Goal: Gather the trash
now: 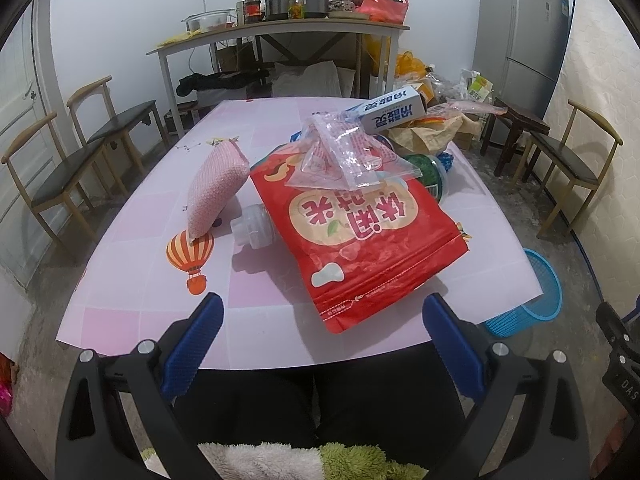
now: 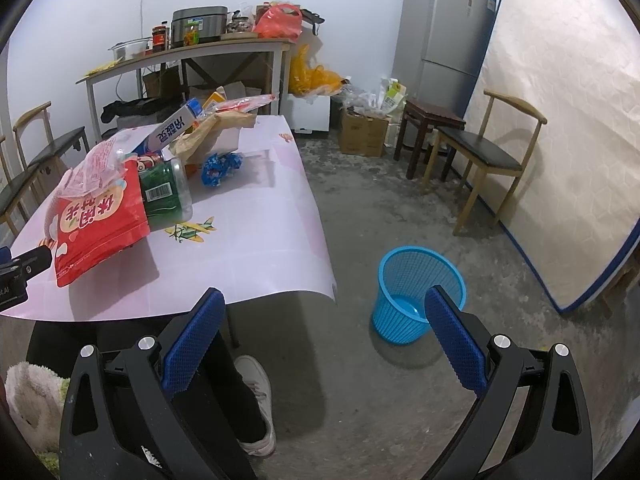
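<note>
A pile of trash lies on the pink table (image 1: 132,320). A big red snack bag (image 1: 360,236) is in front, with a clear plastic bag (image 1: 344,152) on top, a pink mesh pouch (image 1: 214,190) to its left, a clear bottle (image 1: 256,226), a green bottle (image 1: 430,174) and a white-blue box (image 1: 394,110) behind. My left gripper (image 1: 322,314) is open and empty at the table's near edge, just before the red bag. My right gripper (image 2: 324,308) is open and empty over the floor, right of the table. A blue waste basket (image 2: 418,292) stands on the floor by its right finger.
The red bag (image 2: 96,224), green bottle (image 2: 166,192), a blue crumpled wrapper (image 2: 220,166) and brown paper (image 2: 208,132) show in the right wrist view. Chairs (image 1: 60,176) stand left, a chair (image 2: 488,156) and stool right. A fridge (image 2: 444,48), mattress and cluttered side table stand behind.
</note>
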Demonstrator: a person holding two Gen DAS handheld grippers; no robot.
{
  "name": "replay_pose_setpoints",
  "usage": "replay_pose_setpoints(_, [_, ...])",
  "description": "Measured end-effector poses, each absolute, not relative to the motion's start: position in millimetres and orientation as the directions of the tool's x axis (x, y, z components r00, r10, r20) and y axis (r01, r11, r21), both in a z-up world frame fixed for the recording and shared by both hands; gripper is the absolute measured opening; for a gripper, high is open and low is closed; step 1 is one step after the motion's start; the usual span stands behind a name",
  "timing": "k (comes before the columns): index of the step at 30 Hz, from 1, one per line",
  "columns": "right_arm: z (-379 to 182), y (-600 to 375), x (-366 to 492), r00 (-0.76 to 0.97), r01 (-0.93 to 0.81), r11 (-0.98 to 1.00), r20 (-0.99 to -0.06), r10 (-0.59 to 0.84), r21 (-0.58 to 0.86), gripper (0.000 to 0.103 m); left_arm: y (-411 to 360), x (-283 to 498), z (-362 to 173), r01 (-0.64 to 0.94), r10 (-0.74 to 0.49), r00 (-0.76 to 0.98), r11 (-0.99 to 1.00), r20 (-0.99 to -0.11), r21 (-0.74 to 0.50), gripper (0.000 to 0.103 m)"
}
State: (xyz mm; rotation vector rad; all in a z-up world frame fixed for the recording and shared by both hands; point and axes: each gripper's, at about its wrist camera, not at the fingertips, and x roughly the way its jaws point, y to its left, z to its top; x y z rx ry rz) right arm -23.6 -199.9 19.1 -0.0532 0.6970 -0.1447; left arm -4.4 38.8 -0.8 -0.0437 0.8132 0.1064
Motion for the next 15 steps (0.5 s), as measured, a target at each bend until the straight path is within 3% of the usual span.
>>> replay_pose_setpoints(15, [18.9, -198.6, -21.7, 0.755, 0.11, 0.989, -0.639, -0.147, -0.096, 0.095, 42.0, -4.1, -4.4, -0.115, 0.082, 0.678, 0.993, -0.73, 0.005, 0.098])
